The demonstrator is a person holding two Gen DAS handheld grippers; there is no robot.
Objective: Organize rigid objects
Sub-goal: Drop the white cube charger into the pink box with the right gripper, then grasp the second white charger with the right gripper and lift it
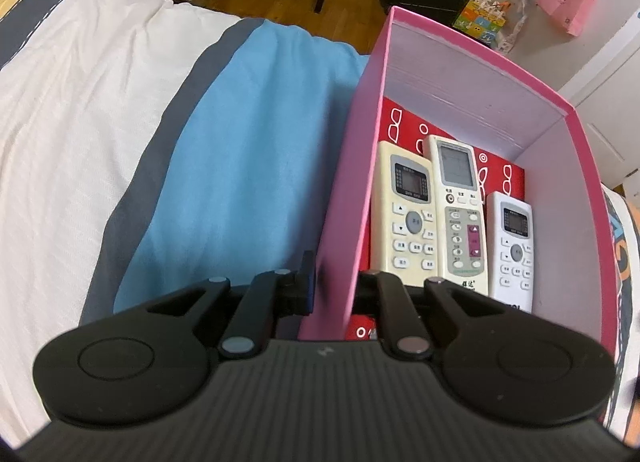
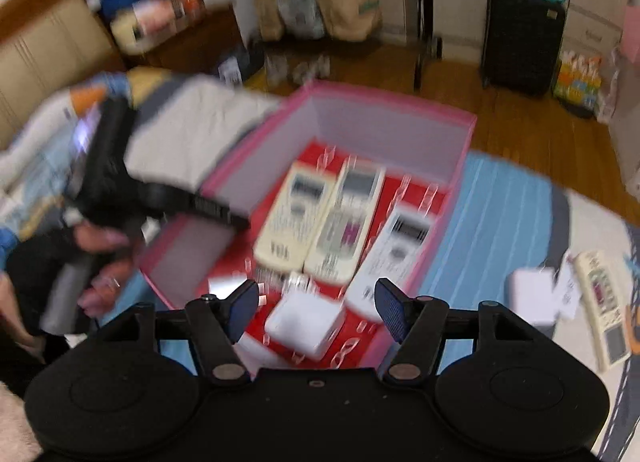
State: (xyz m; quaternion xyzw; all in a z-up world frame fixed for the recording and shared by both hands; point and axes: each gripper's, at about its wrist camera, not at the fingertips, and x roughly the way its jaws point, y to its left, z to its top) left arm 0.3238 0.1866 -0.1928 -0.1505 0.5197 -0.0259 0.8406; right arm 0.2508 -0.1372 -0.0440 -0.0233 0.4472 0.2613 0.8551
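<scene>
Left wrist view: the left gripper [image 1: 334,286] straddles the left wall of the pink box [image 1: 352,189], one finger outside and one inside; whether it pinches the wall or merely brackets it, I cannot tell. Three remotes lie side by side on the box's red patterned floor: a cream remote [image 1: 406,213] nearest that wall, a taller remote [image 1: 460,217] with a pink button panel in the middle, and a white remote [image 1: 514,246] on the right. Their button labels are Chinese characters, too small to read. The box sits on a bed with a blue blanket [image 1: 240,181].

Right wrist view, motion-blurred: the right gripper [image 2: 318,312] hovers over the box's near end with its blue-padded fingers wide apart and holding nothing. A white charger [image 2: 304,322] lies on the box floor directly between and beyond the fingertips, just in front of the three remotes. Outside the box, to the right, another white charger [image 2: 532,300] and a fourth remote [image 2: 602,306] rest on the bedding.
</scene>
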